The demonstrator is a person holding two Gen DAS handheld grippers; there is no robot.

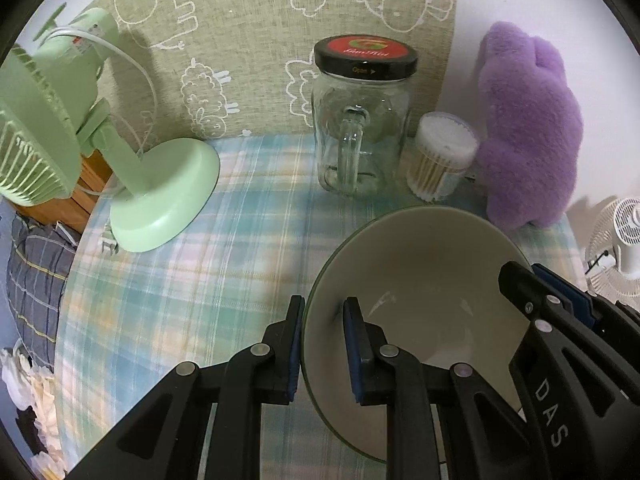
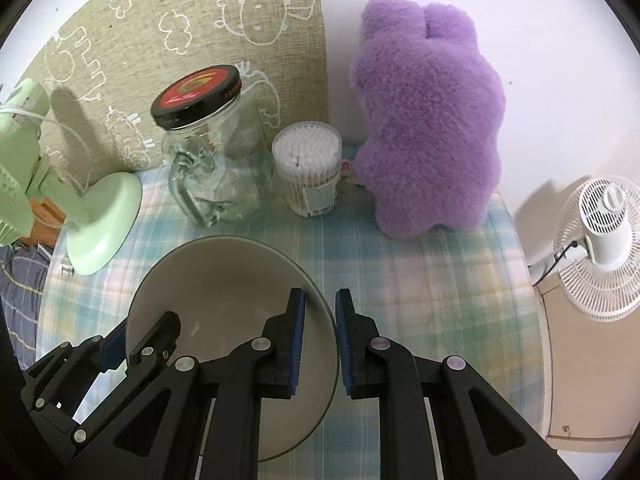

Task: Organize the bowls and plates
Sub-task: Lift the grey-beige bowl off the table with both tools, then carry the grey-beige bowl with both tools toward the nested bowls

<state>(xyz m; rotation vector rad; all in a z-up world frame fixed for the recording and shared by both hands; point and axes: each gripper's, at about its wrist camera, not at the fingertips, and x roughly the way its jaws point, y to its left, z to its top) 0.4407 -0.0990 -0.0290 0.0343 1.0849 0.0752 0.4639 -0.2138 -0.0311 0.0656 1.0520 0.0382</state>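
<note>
bowl (image 1: 420, 280) sits right betw both tools, rim pinched on opposite sides: left gripper (image 1: 324, 312) clamps its left edge, one pad inside the wall, one outside; right gripper (image 2: 320, 308) does the same on the right edge. both sets of jaws are closed down on the rim, no gap showing at the pads. the bowl is round, so no long axis to speak of; it tilts a bit, far rim higher, and looks lifted just off the cloth w/ a soft shadow under it, tho i can't be sure it's fully clear. neither hand is nearer, it's a shared carry, so the coming move prob needs both going the same way at the same pace or the rim slips.

around it, biggest first: checked tablecloth (image 1: 180, 280) under everything, bare to the left front. purple plush (image 2: 428, 120) stands at the back right, near the bowl's far rim. green desk fan (image 1: 60, 120) is back left, its base well apart from the bowl. glass jar (image 1: 362, 120) w/ black lid stands straight ahead at the back, handle facing fwd. cotton swab tub (image 2: 308, 168) is just beside the jar, touching or nearly. white fan (image 2: 600, 240) is off the table, right.

jar and tub block a straight push fwd; left front looks freest. no plates or other bowls visible.
</note>
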